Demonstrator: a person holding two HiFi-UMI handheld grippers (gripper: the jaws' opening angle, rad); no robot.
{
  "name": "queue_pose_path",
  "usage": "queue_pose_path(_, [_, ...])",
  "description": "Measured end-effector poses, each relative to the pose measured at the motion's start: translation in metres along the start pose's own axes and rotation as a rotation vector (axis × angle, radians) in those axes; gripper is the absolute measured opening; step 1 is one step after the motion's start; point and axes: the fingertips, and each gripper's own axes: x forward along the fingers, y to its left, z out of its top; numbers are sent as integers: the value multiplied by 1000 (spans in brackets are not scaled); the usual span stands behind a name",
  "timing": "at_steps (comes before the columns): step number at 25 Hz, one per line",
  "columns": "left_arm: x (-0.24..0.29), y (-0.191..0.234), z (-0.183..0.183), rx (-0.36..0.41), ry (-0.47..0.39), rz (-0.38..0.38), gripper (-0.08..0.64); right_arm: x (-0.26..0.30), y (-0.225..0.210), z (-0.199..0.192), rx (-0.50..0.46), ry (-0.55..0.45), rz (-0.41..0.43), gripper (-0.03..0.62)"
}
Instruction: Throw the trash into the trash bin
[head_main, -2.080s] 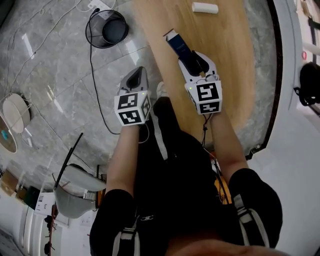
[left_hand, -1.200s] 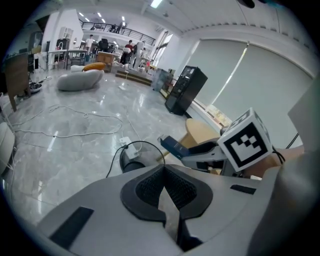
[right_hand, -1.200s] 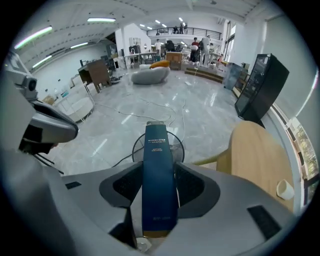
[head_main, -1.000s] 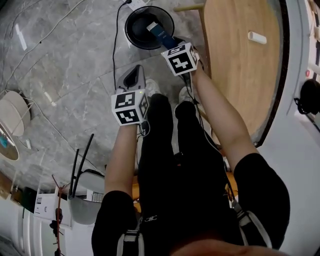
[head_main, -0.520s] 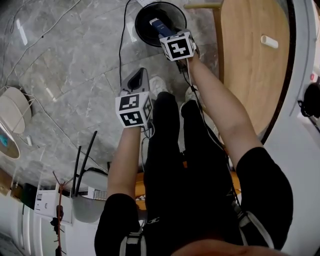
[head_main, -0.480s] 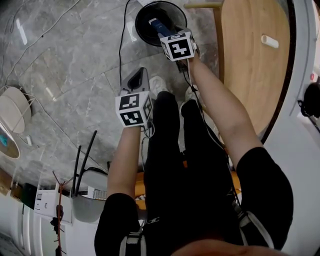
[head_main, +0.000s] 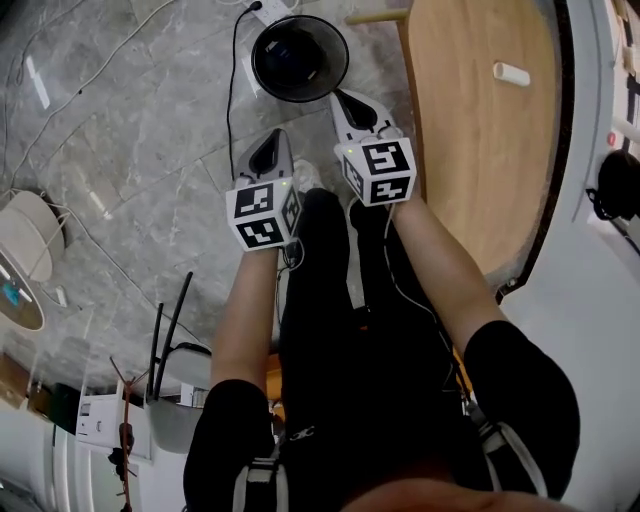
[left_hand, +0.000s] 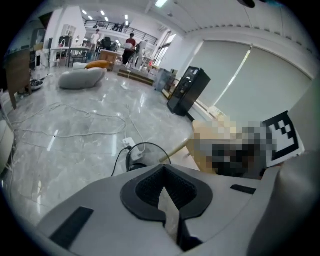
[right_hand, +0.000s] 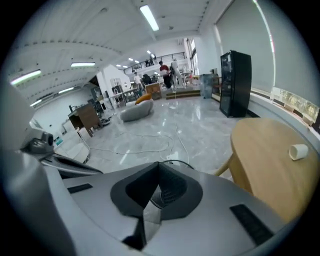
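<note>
Head view: at the top, a round black wire trash bin (head_main: 300, 58) on the grey marble floor (head_main: 130, 150), just left of the round pale wooden table (head_main: 470, 150). Inside the bin, only a dim, dark bluish shape, too murky to name as trash. Just below the bin's rim, the right gripper (head_main: 345, 100), aimed toward it, fingers pressed together on nothing. Lower and to the left, beside it, the left gripper (head_main: 272, 142), apart from the bin, fingers likewise together and empty. On the table top, a small white cylinder (head_main: 511, 73), lying well apart from both grippers. Along the bin's left side, a thin black cable (head_main: 233, 90), with a white power strip (head_main: 262, 10) at the top edge.

Left gripper view: pads meeting at the tips, bin on the floor just beyond them. Right gripper view: pads together too, table and cylinder off to the right.
</note>
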Motion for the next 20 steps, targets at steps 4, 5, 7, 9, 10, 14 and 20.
queue_pose_path(4, [-12,-41,45,151,-96,5,12,-58,-14,38,45,-125,-37,12])
queue_pose_path(5, [-17,-52,58,180,-129,4,14,-71,-20,49,52,-160,-52,11])
queue_pose_path(7, [-27,-74,80,222,-195,-2,14,-96,-32,71,65,-241,-78,11])
queue_pose_path(9, [-36,-96,97,248,-248,-13,12,-120,-44,89,64,-321,-96,11])
queue_pose_path(10, [-39,-107,104,261,-269,-19,12,-132,-50,97,53,-354,-105,11])
queue_pose_path(14, [-42,-143,120,312,-318,-35,12,-172,-79,115,-23,-439,-161,11])
queue_pose_path(20, [-17,-213,113,353,-267,-84,12,-232,-154,92,16,-436,-283,11])
